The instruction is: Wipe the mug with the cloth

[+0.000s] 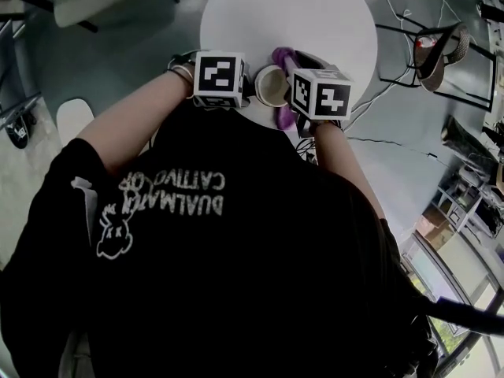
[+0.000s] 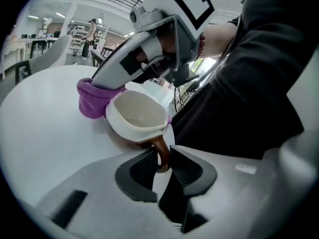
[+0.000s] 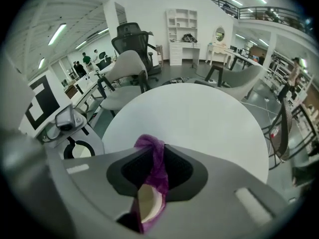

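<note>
One mug (image 2: 137, 114) in left gripper (image 2: 163, 159); one cloth (image 2: 94, 97) in right gripper (image 3: 157, 164)

Glossy ceramic mug (image 2: 137, 114), soft purple cloth (image 2: 93, 98) — smooth matt table (image 2: 42, 128).

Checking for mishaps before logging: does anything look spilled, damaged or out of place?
Nothing stands out. The mug looks empty, its handle clamped in the left gripper; the right gripper pinches the purple cloth against it. No spill shows.

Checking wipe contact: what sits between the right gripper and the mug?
The purple cloth, pinched by the right gripper and lying against the far side of the mug. Clearest in the left gripper view.
</note>
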